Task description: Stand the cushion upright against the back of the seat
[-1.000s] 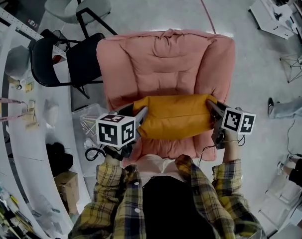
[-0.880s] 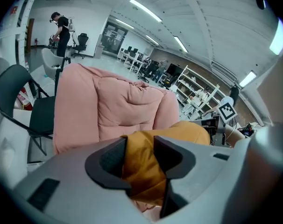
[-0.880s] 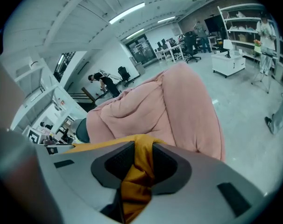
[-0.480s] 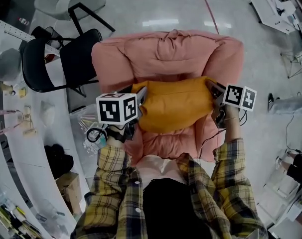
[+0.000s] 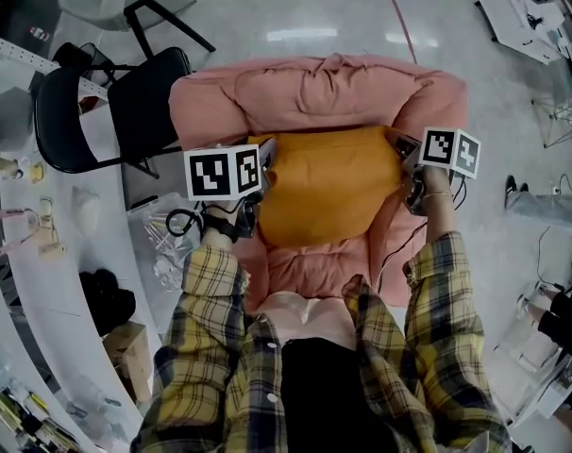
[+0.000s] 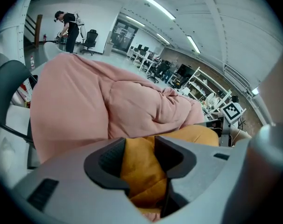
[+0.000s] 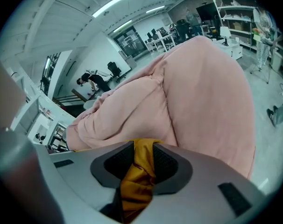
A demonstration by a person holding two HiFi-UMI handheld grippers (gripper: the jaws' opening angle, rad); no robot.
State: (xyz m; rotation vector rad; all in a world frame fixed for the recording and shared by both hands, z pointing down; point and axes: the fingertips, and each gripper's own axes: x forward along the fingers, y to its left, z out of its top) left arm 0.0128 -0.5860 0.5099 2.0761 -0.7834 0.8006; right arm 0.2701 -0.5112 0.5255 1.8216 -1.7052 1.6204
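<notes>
just in front of the backrest [image 5: 314, 88] of the pink armchair, the orange cushion [image 5: 324, 185] hangs between the two tools, its upper edge close to the backrest's lower folds and its lower edge over the seat pad [image 5: 310, 267]; whether it already touches either one i cannot tell. its long axis runs side to side, parallel to the backrest, with one short end in each tool. the left gripper [image 5: 264, 163] pinches a thick fold of orange fabric at the end on the person's left; its jaws have just been opening slightly, yet the fabric fills the gap and the pads bear on it. the right gripper [image 5: 399, 149] is clamped narrowly on a bunched strip of the opposite end. both tools sit about equally far from the backrest, so neither hand is nearer, and the backrest lies straight beyond the cushion, away from the person. judging from this, the coming move calls for both ends to go toward the backrest evenly, lower edge down on the seat pad, so the cushion does not twist or slump forward.
</notes>
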